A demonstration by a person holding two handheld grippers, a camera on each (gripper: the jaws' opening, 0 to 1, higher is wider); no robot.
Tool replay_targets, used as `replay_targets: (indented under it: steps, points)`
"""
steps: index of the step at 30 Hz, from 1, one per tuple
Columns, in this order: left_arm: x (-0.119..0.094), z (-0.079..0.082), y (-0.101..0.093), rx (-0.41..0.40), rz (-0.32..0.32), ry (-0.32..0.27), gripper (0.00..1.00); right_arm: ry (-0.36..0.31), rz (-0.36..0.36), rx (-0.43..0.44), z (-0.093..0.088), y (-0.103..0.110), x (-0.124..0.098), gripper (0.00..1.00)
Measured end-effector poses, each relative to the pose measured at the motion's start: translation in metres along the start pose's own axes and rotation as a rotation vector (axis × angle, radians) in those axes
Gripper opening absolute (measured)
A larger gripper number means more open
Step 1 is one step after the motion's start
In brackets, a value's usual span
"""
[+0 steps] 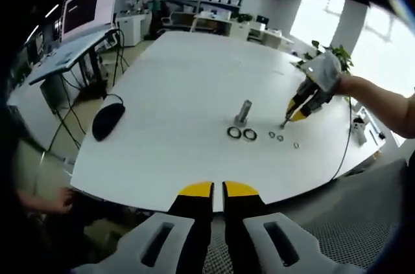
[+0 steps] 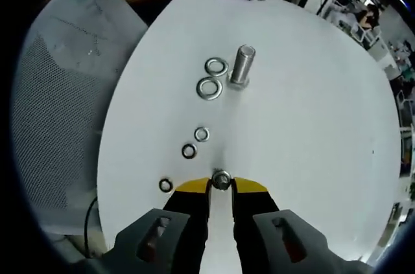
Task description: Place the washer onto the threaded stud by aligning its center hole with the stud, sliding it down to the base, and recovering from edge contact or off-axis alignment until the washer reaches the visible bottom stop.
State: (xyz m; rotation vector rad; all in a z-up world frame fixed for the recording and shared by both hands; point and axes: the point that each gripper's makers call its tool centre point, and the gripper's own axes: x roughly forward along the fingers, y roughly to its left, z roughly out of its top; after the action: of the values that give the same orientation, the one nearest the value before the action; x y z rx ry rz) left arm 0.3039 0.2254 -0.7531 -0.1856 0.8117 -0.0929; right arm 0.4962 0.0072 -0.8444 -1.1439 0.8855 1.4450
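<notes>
we hold the left gripper (image 1: 218, 186) nearly closed, holding nothing, at the table (image 1: 175, 86) edge. ahead stands the threaded stud (image 2: 241, 65). we hold the right gripper (image 2: 221, 184) clamped on a washer (image 2: 221, 179), spare washers (image 2: 209, 88) to its left.

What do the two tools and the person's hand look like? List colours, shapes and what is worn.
Left tool: two black jaws with yellow tips, on pale grey slotted mounts. Right tool: the same black jaws, yellow tips and grey slotted mounts. In the left gripper view the hand wears a light grey glove; the forearm is bare.
</notes>
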Motion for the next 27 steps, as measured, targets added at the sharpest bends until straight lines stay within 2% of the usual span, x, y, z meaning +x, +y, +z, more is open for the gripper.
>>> replay_targets:
  steps: [14, 27]
  points:
    - [-0.001, 0.000, -0.001, -0.001, 0.004, -0.004, 0.03, 0.012, 0.007, 0.012, 0.001, 0.007, 0.016, 0.14]
    - [-0.001, 0.001, 0.001, -0.003, 0.003, -0.007, 0.03, 0.024, 0.012, 0.015, 0.005, 0.015, 0.018, 0.13]
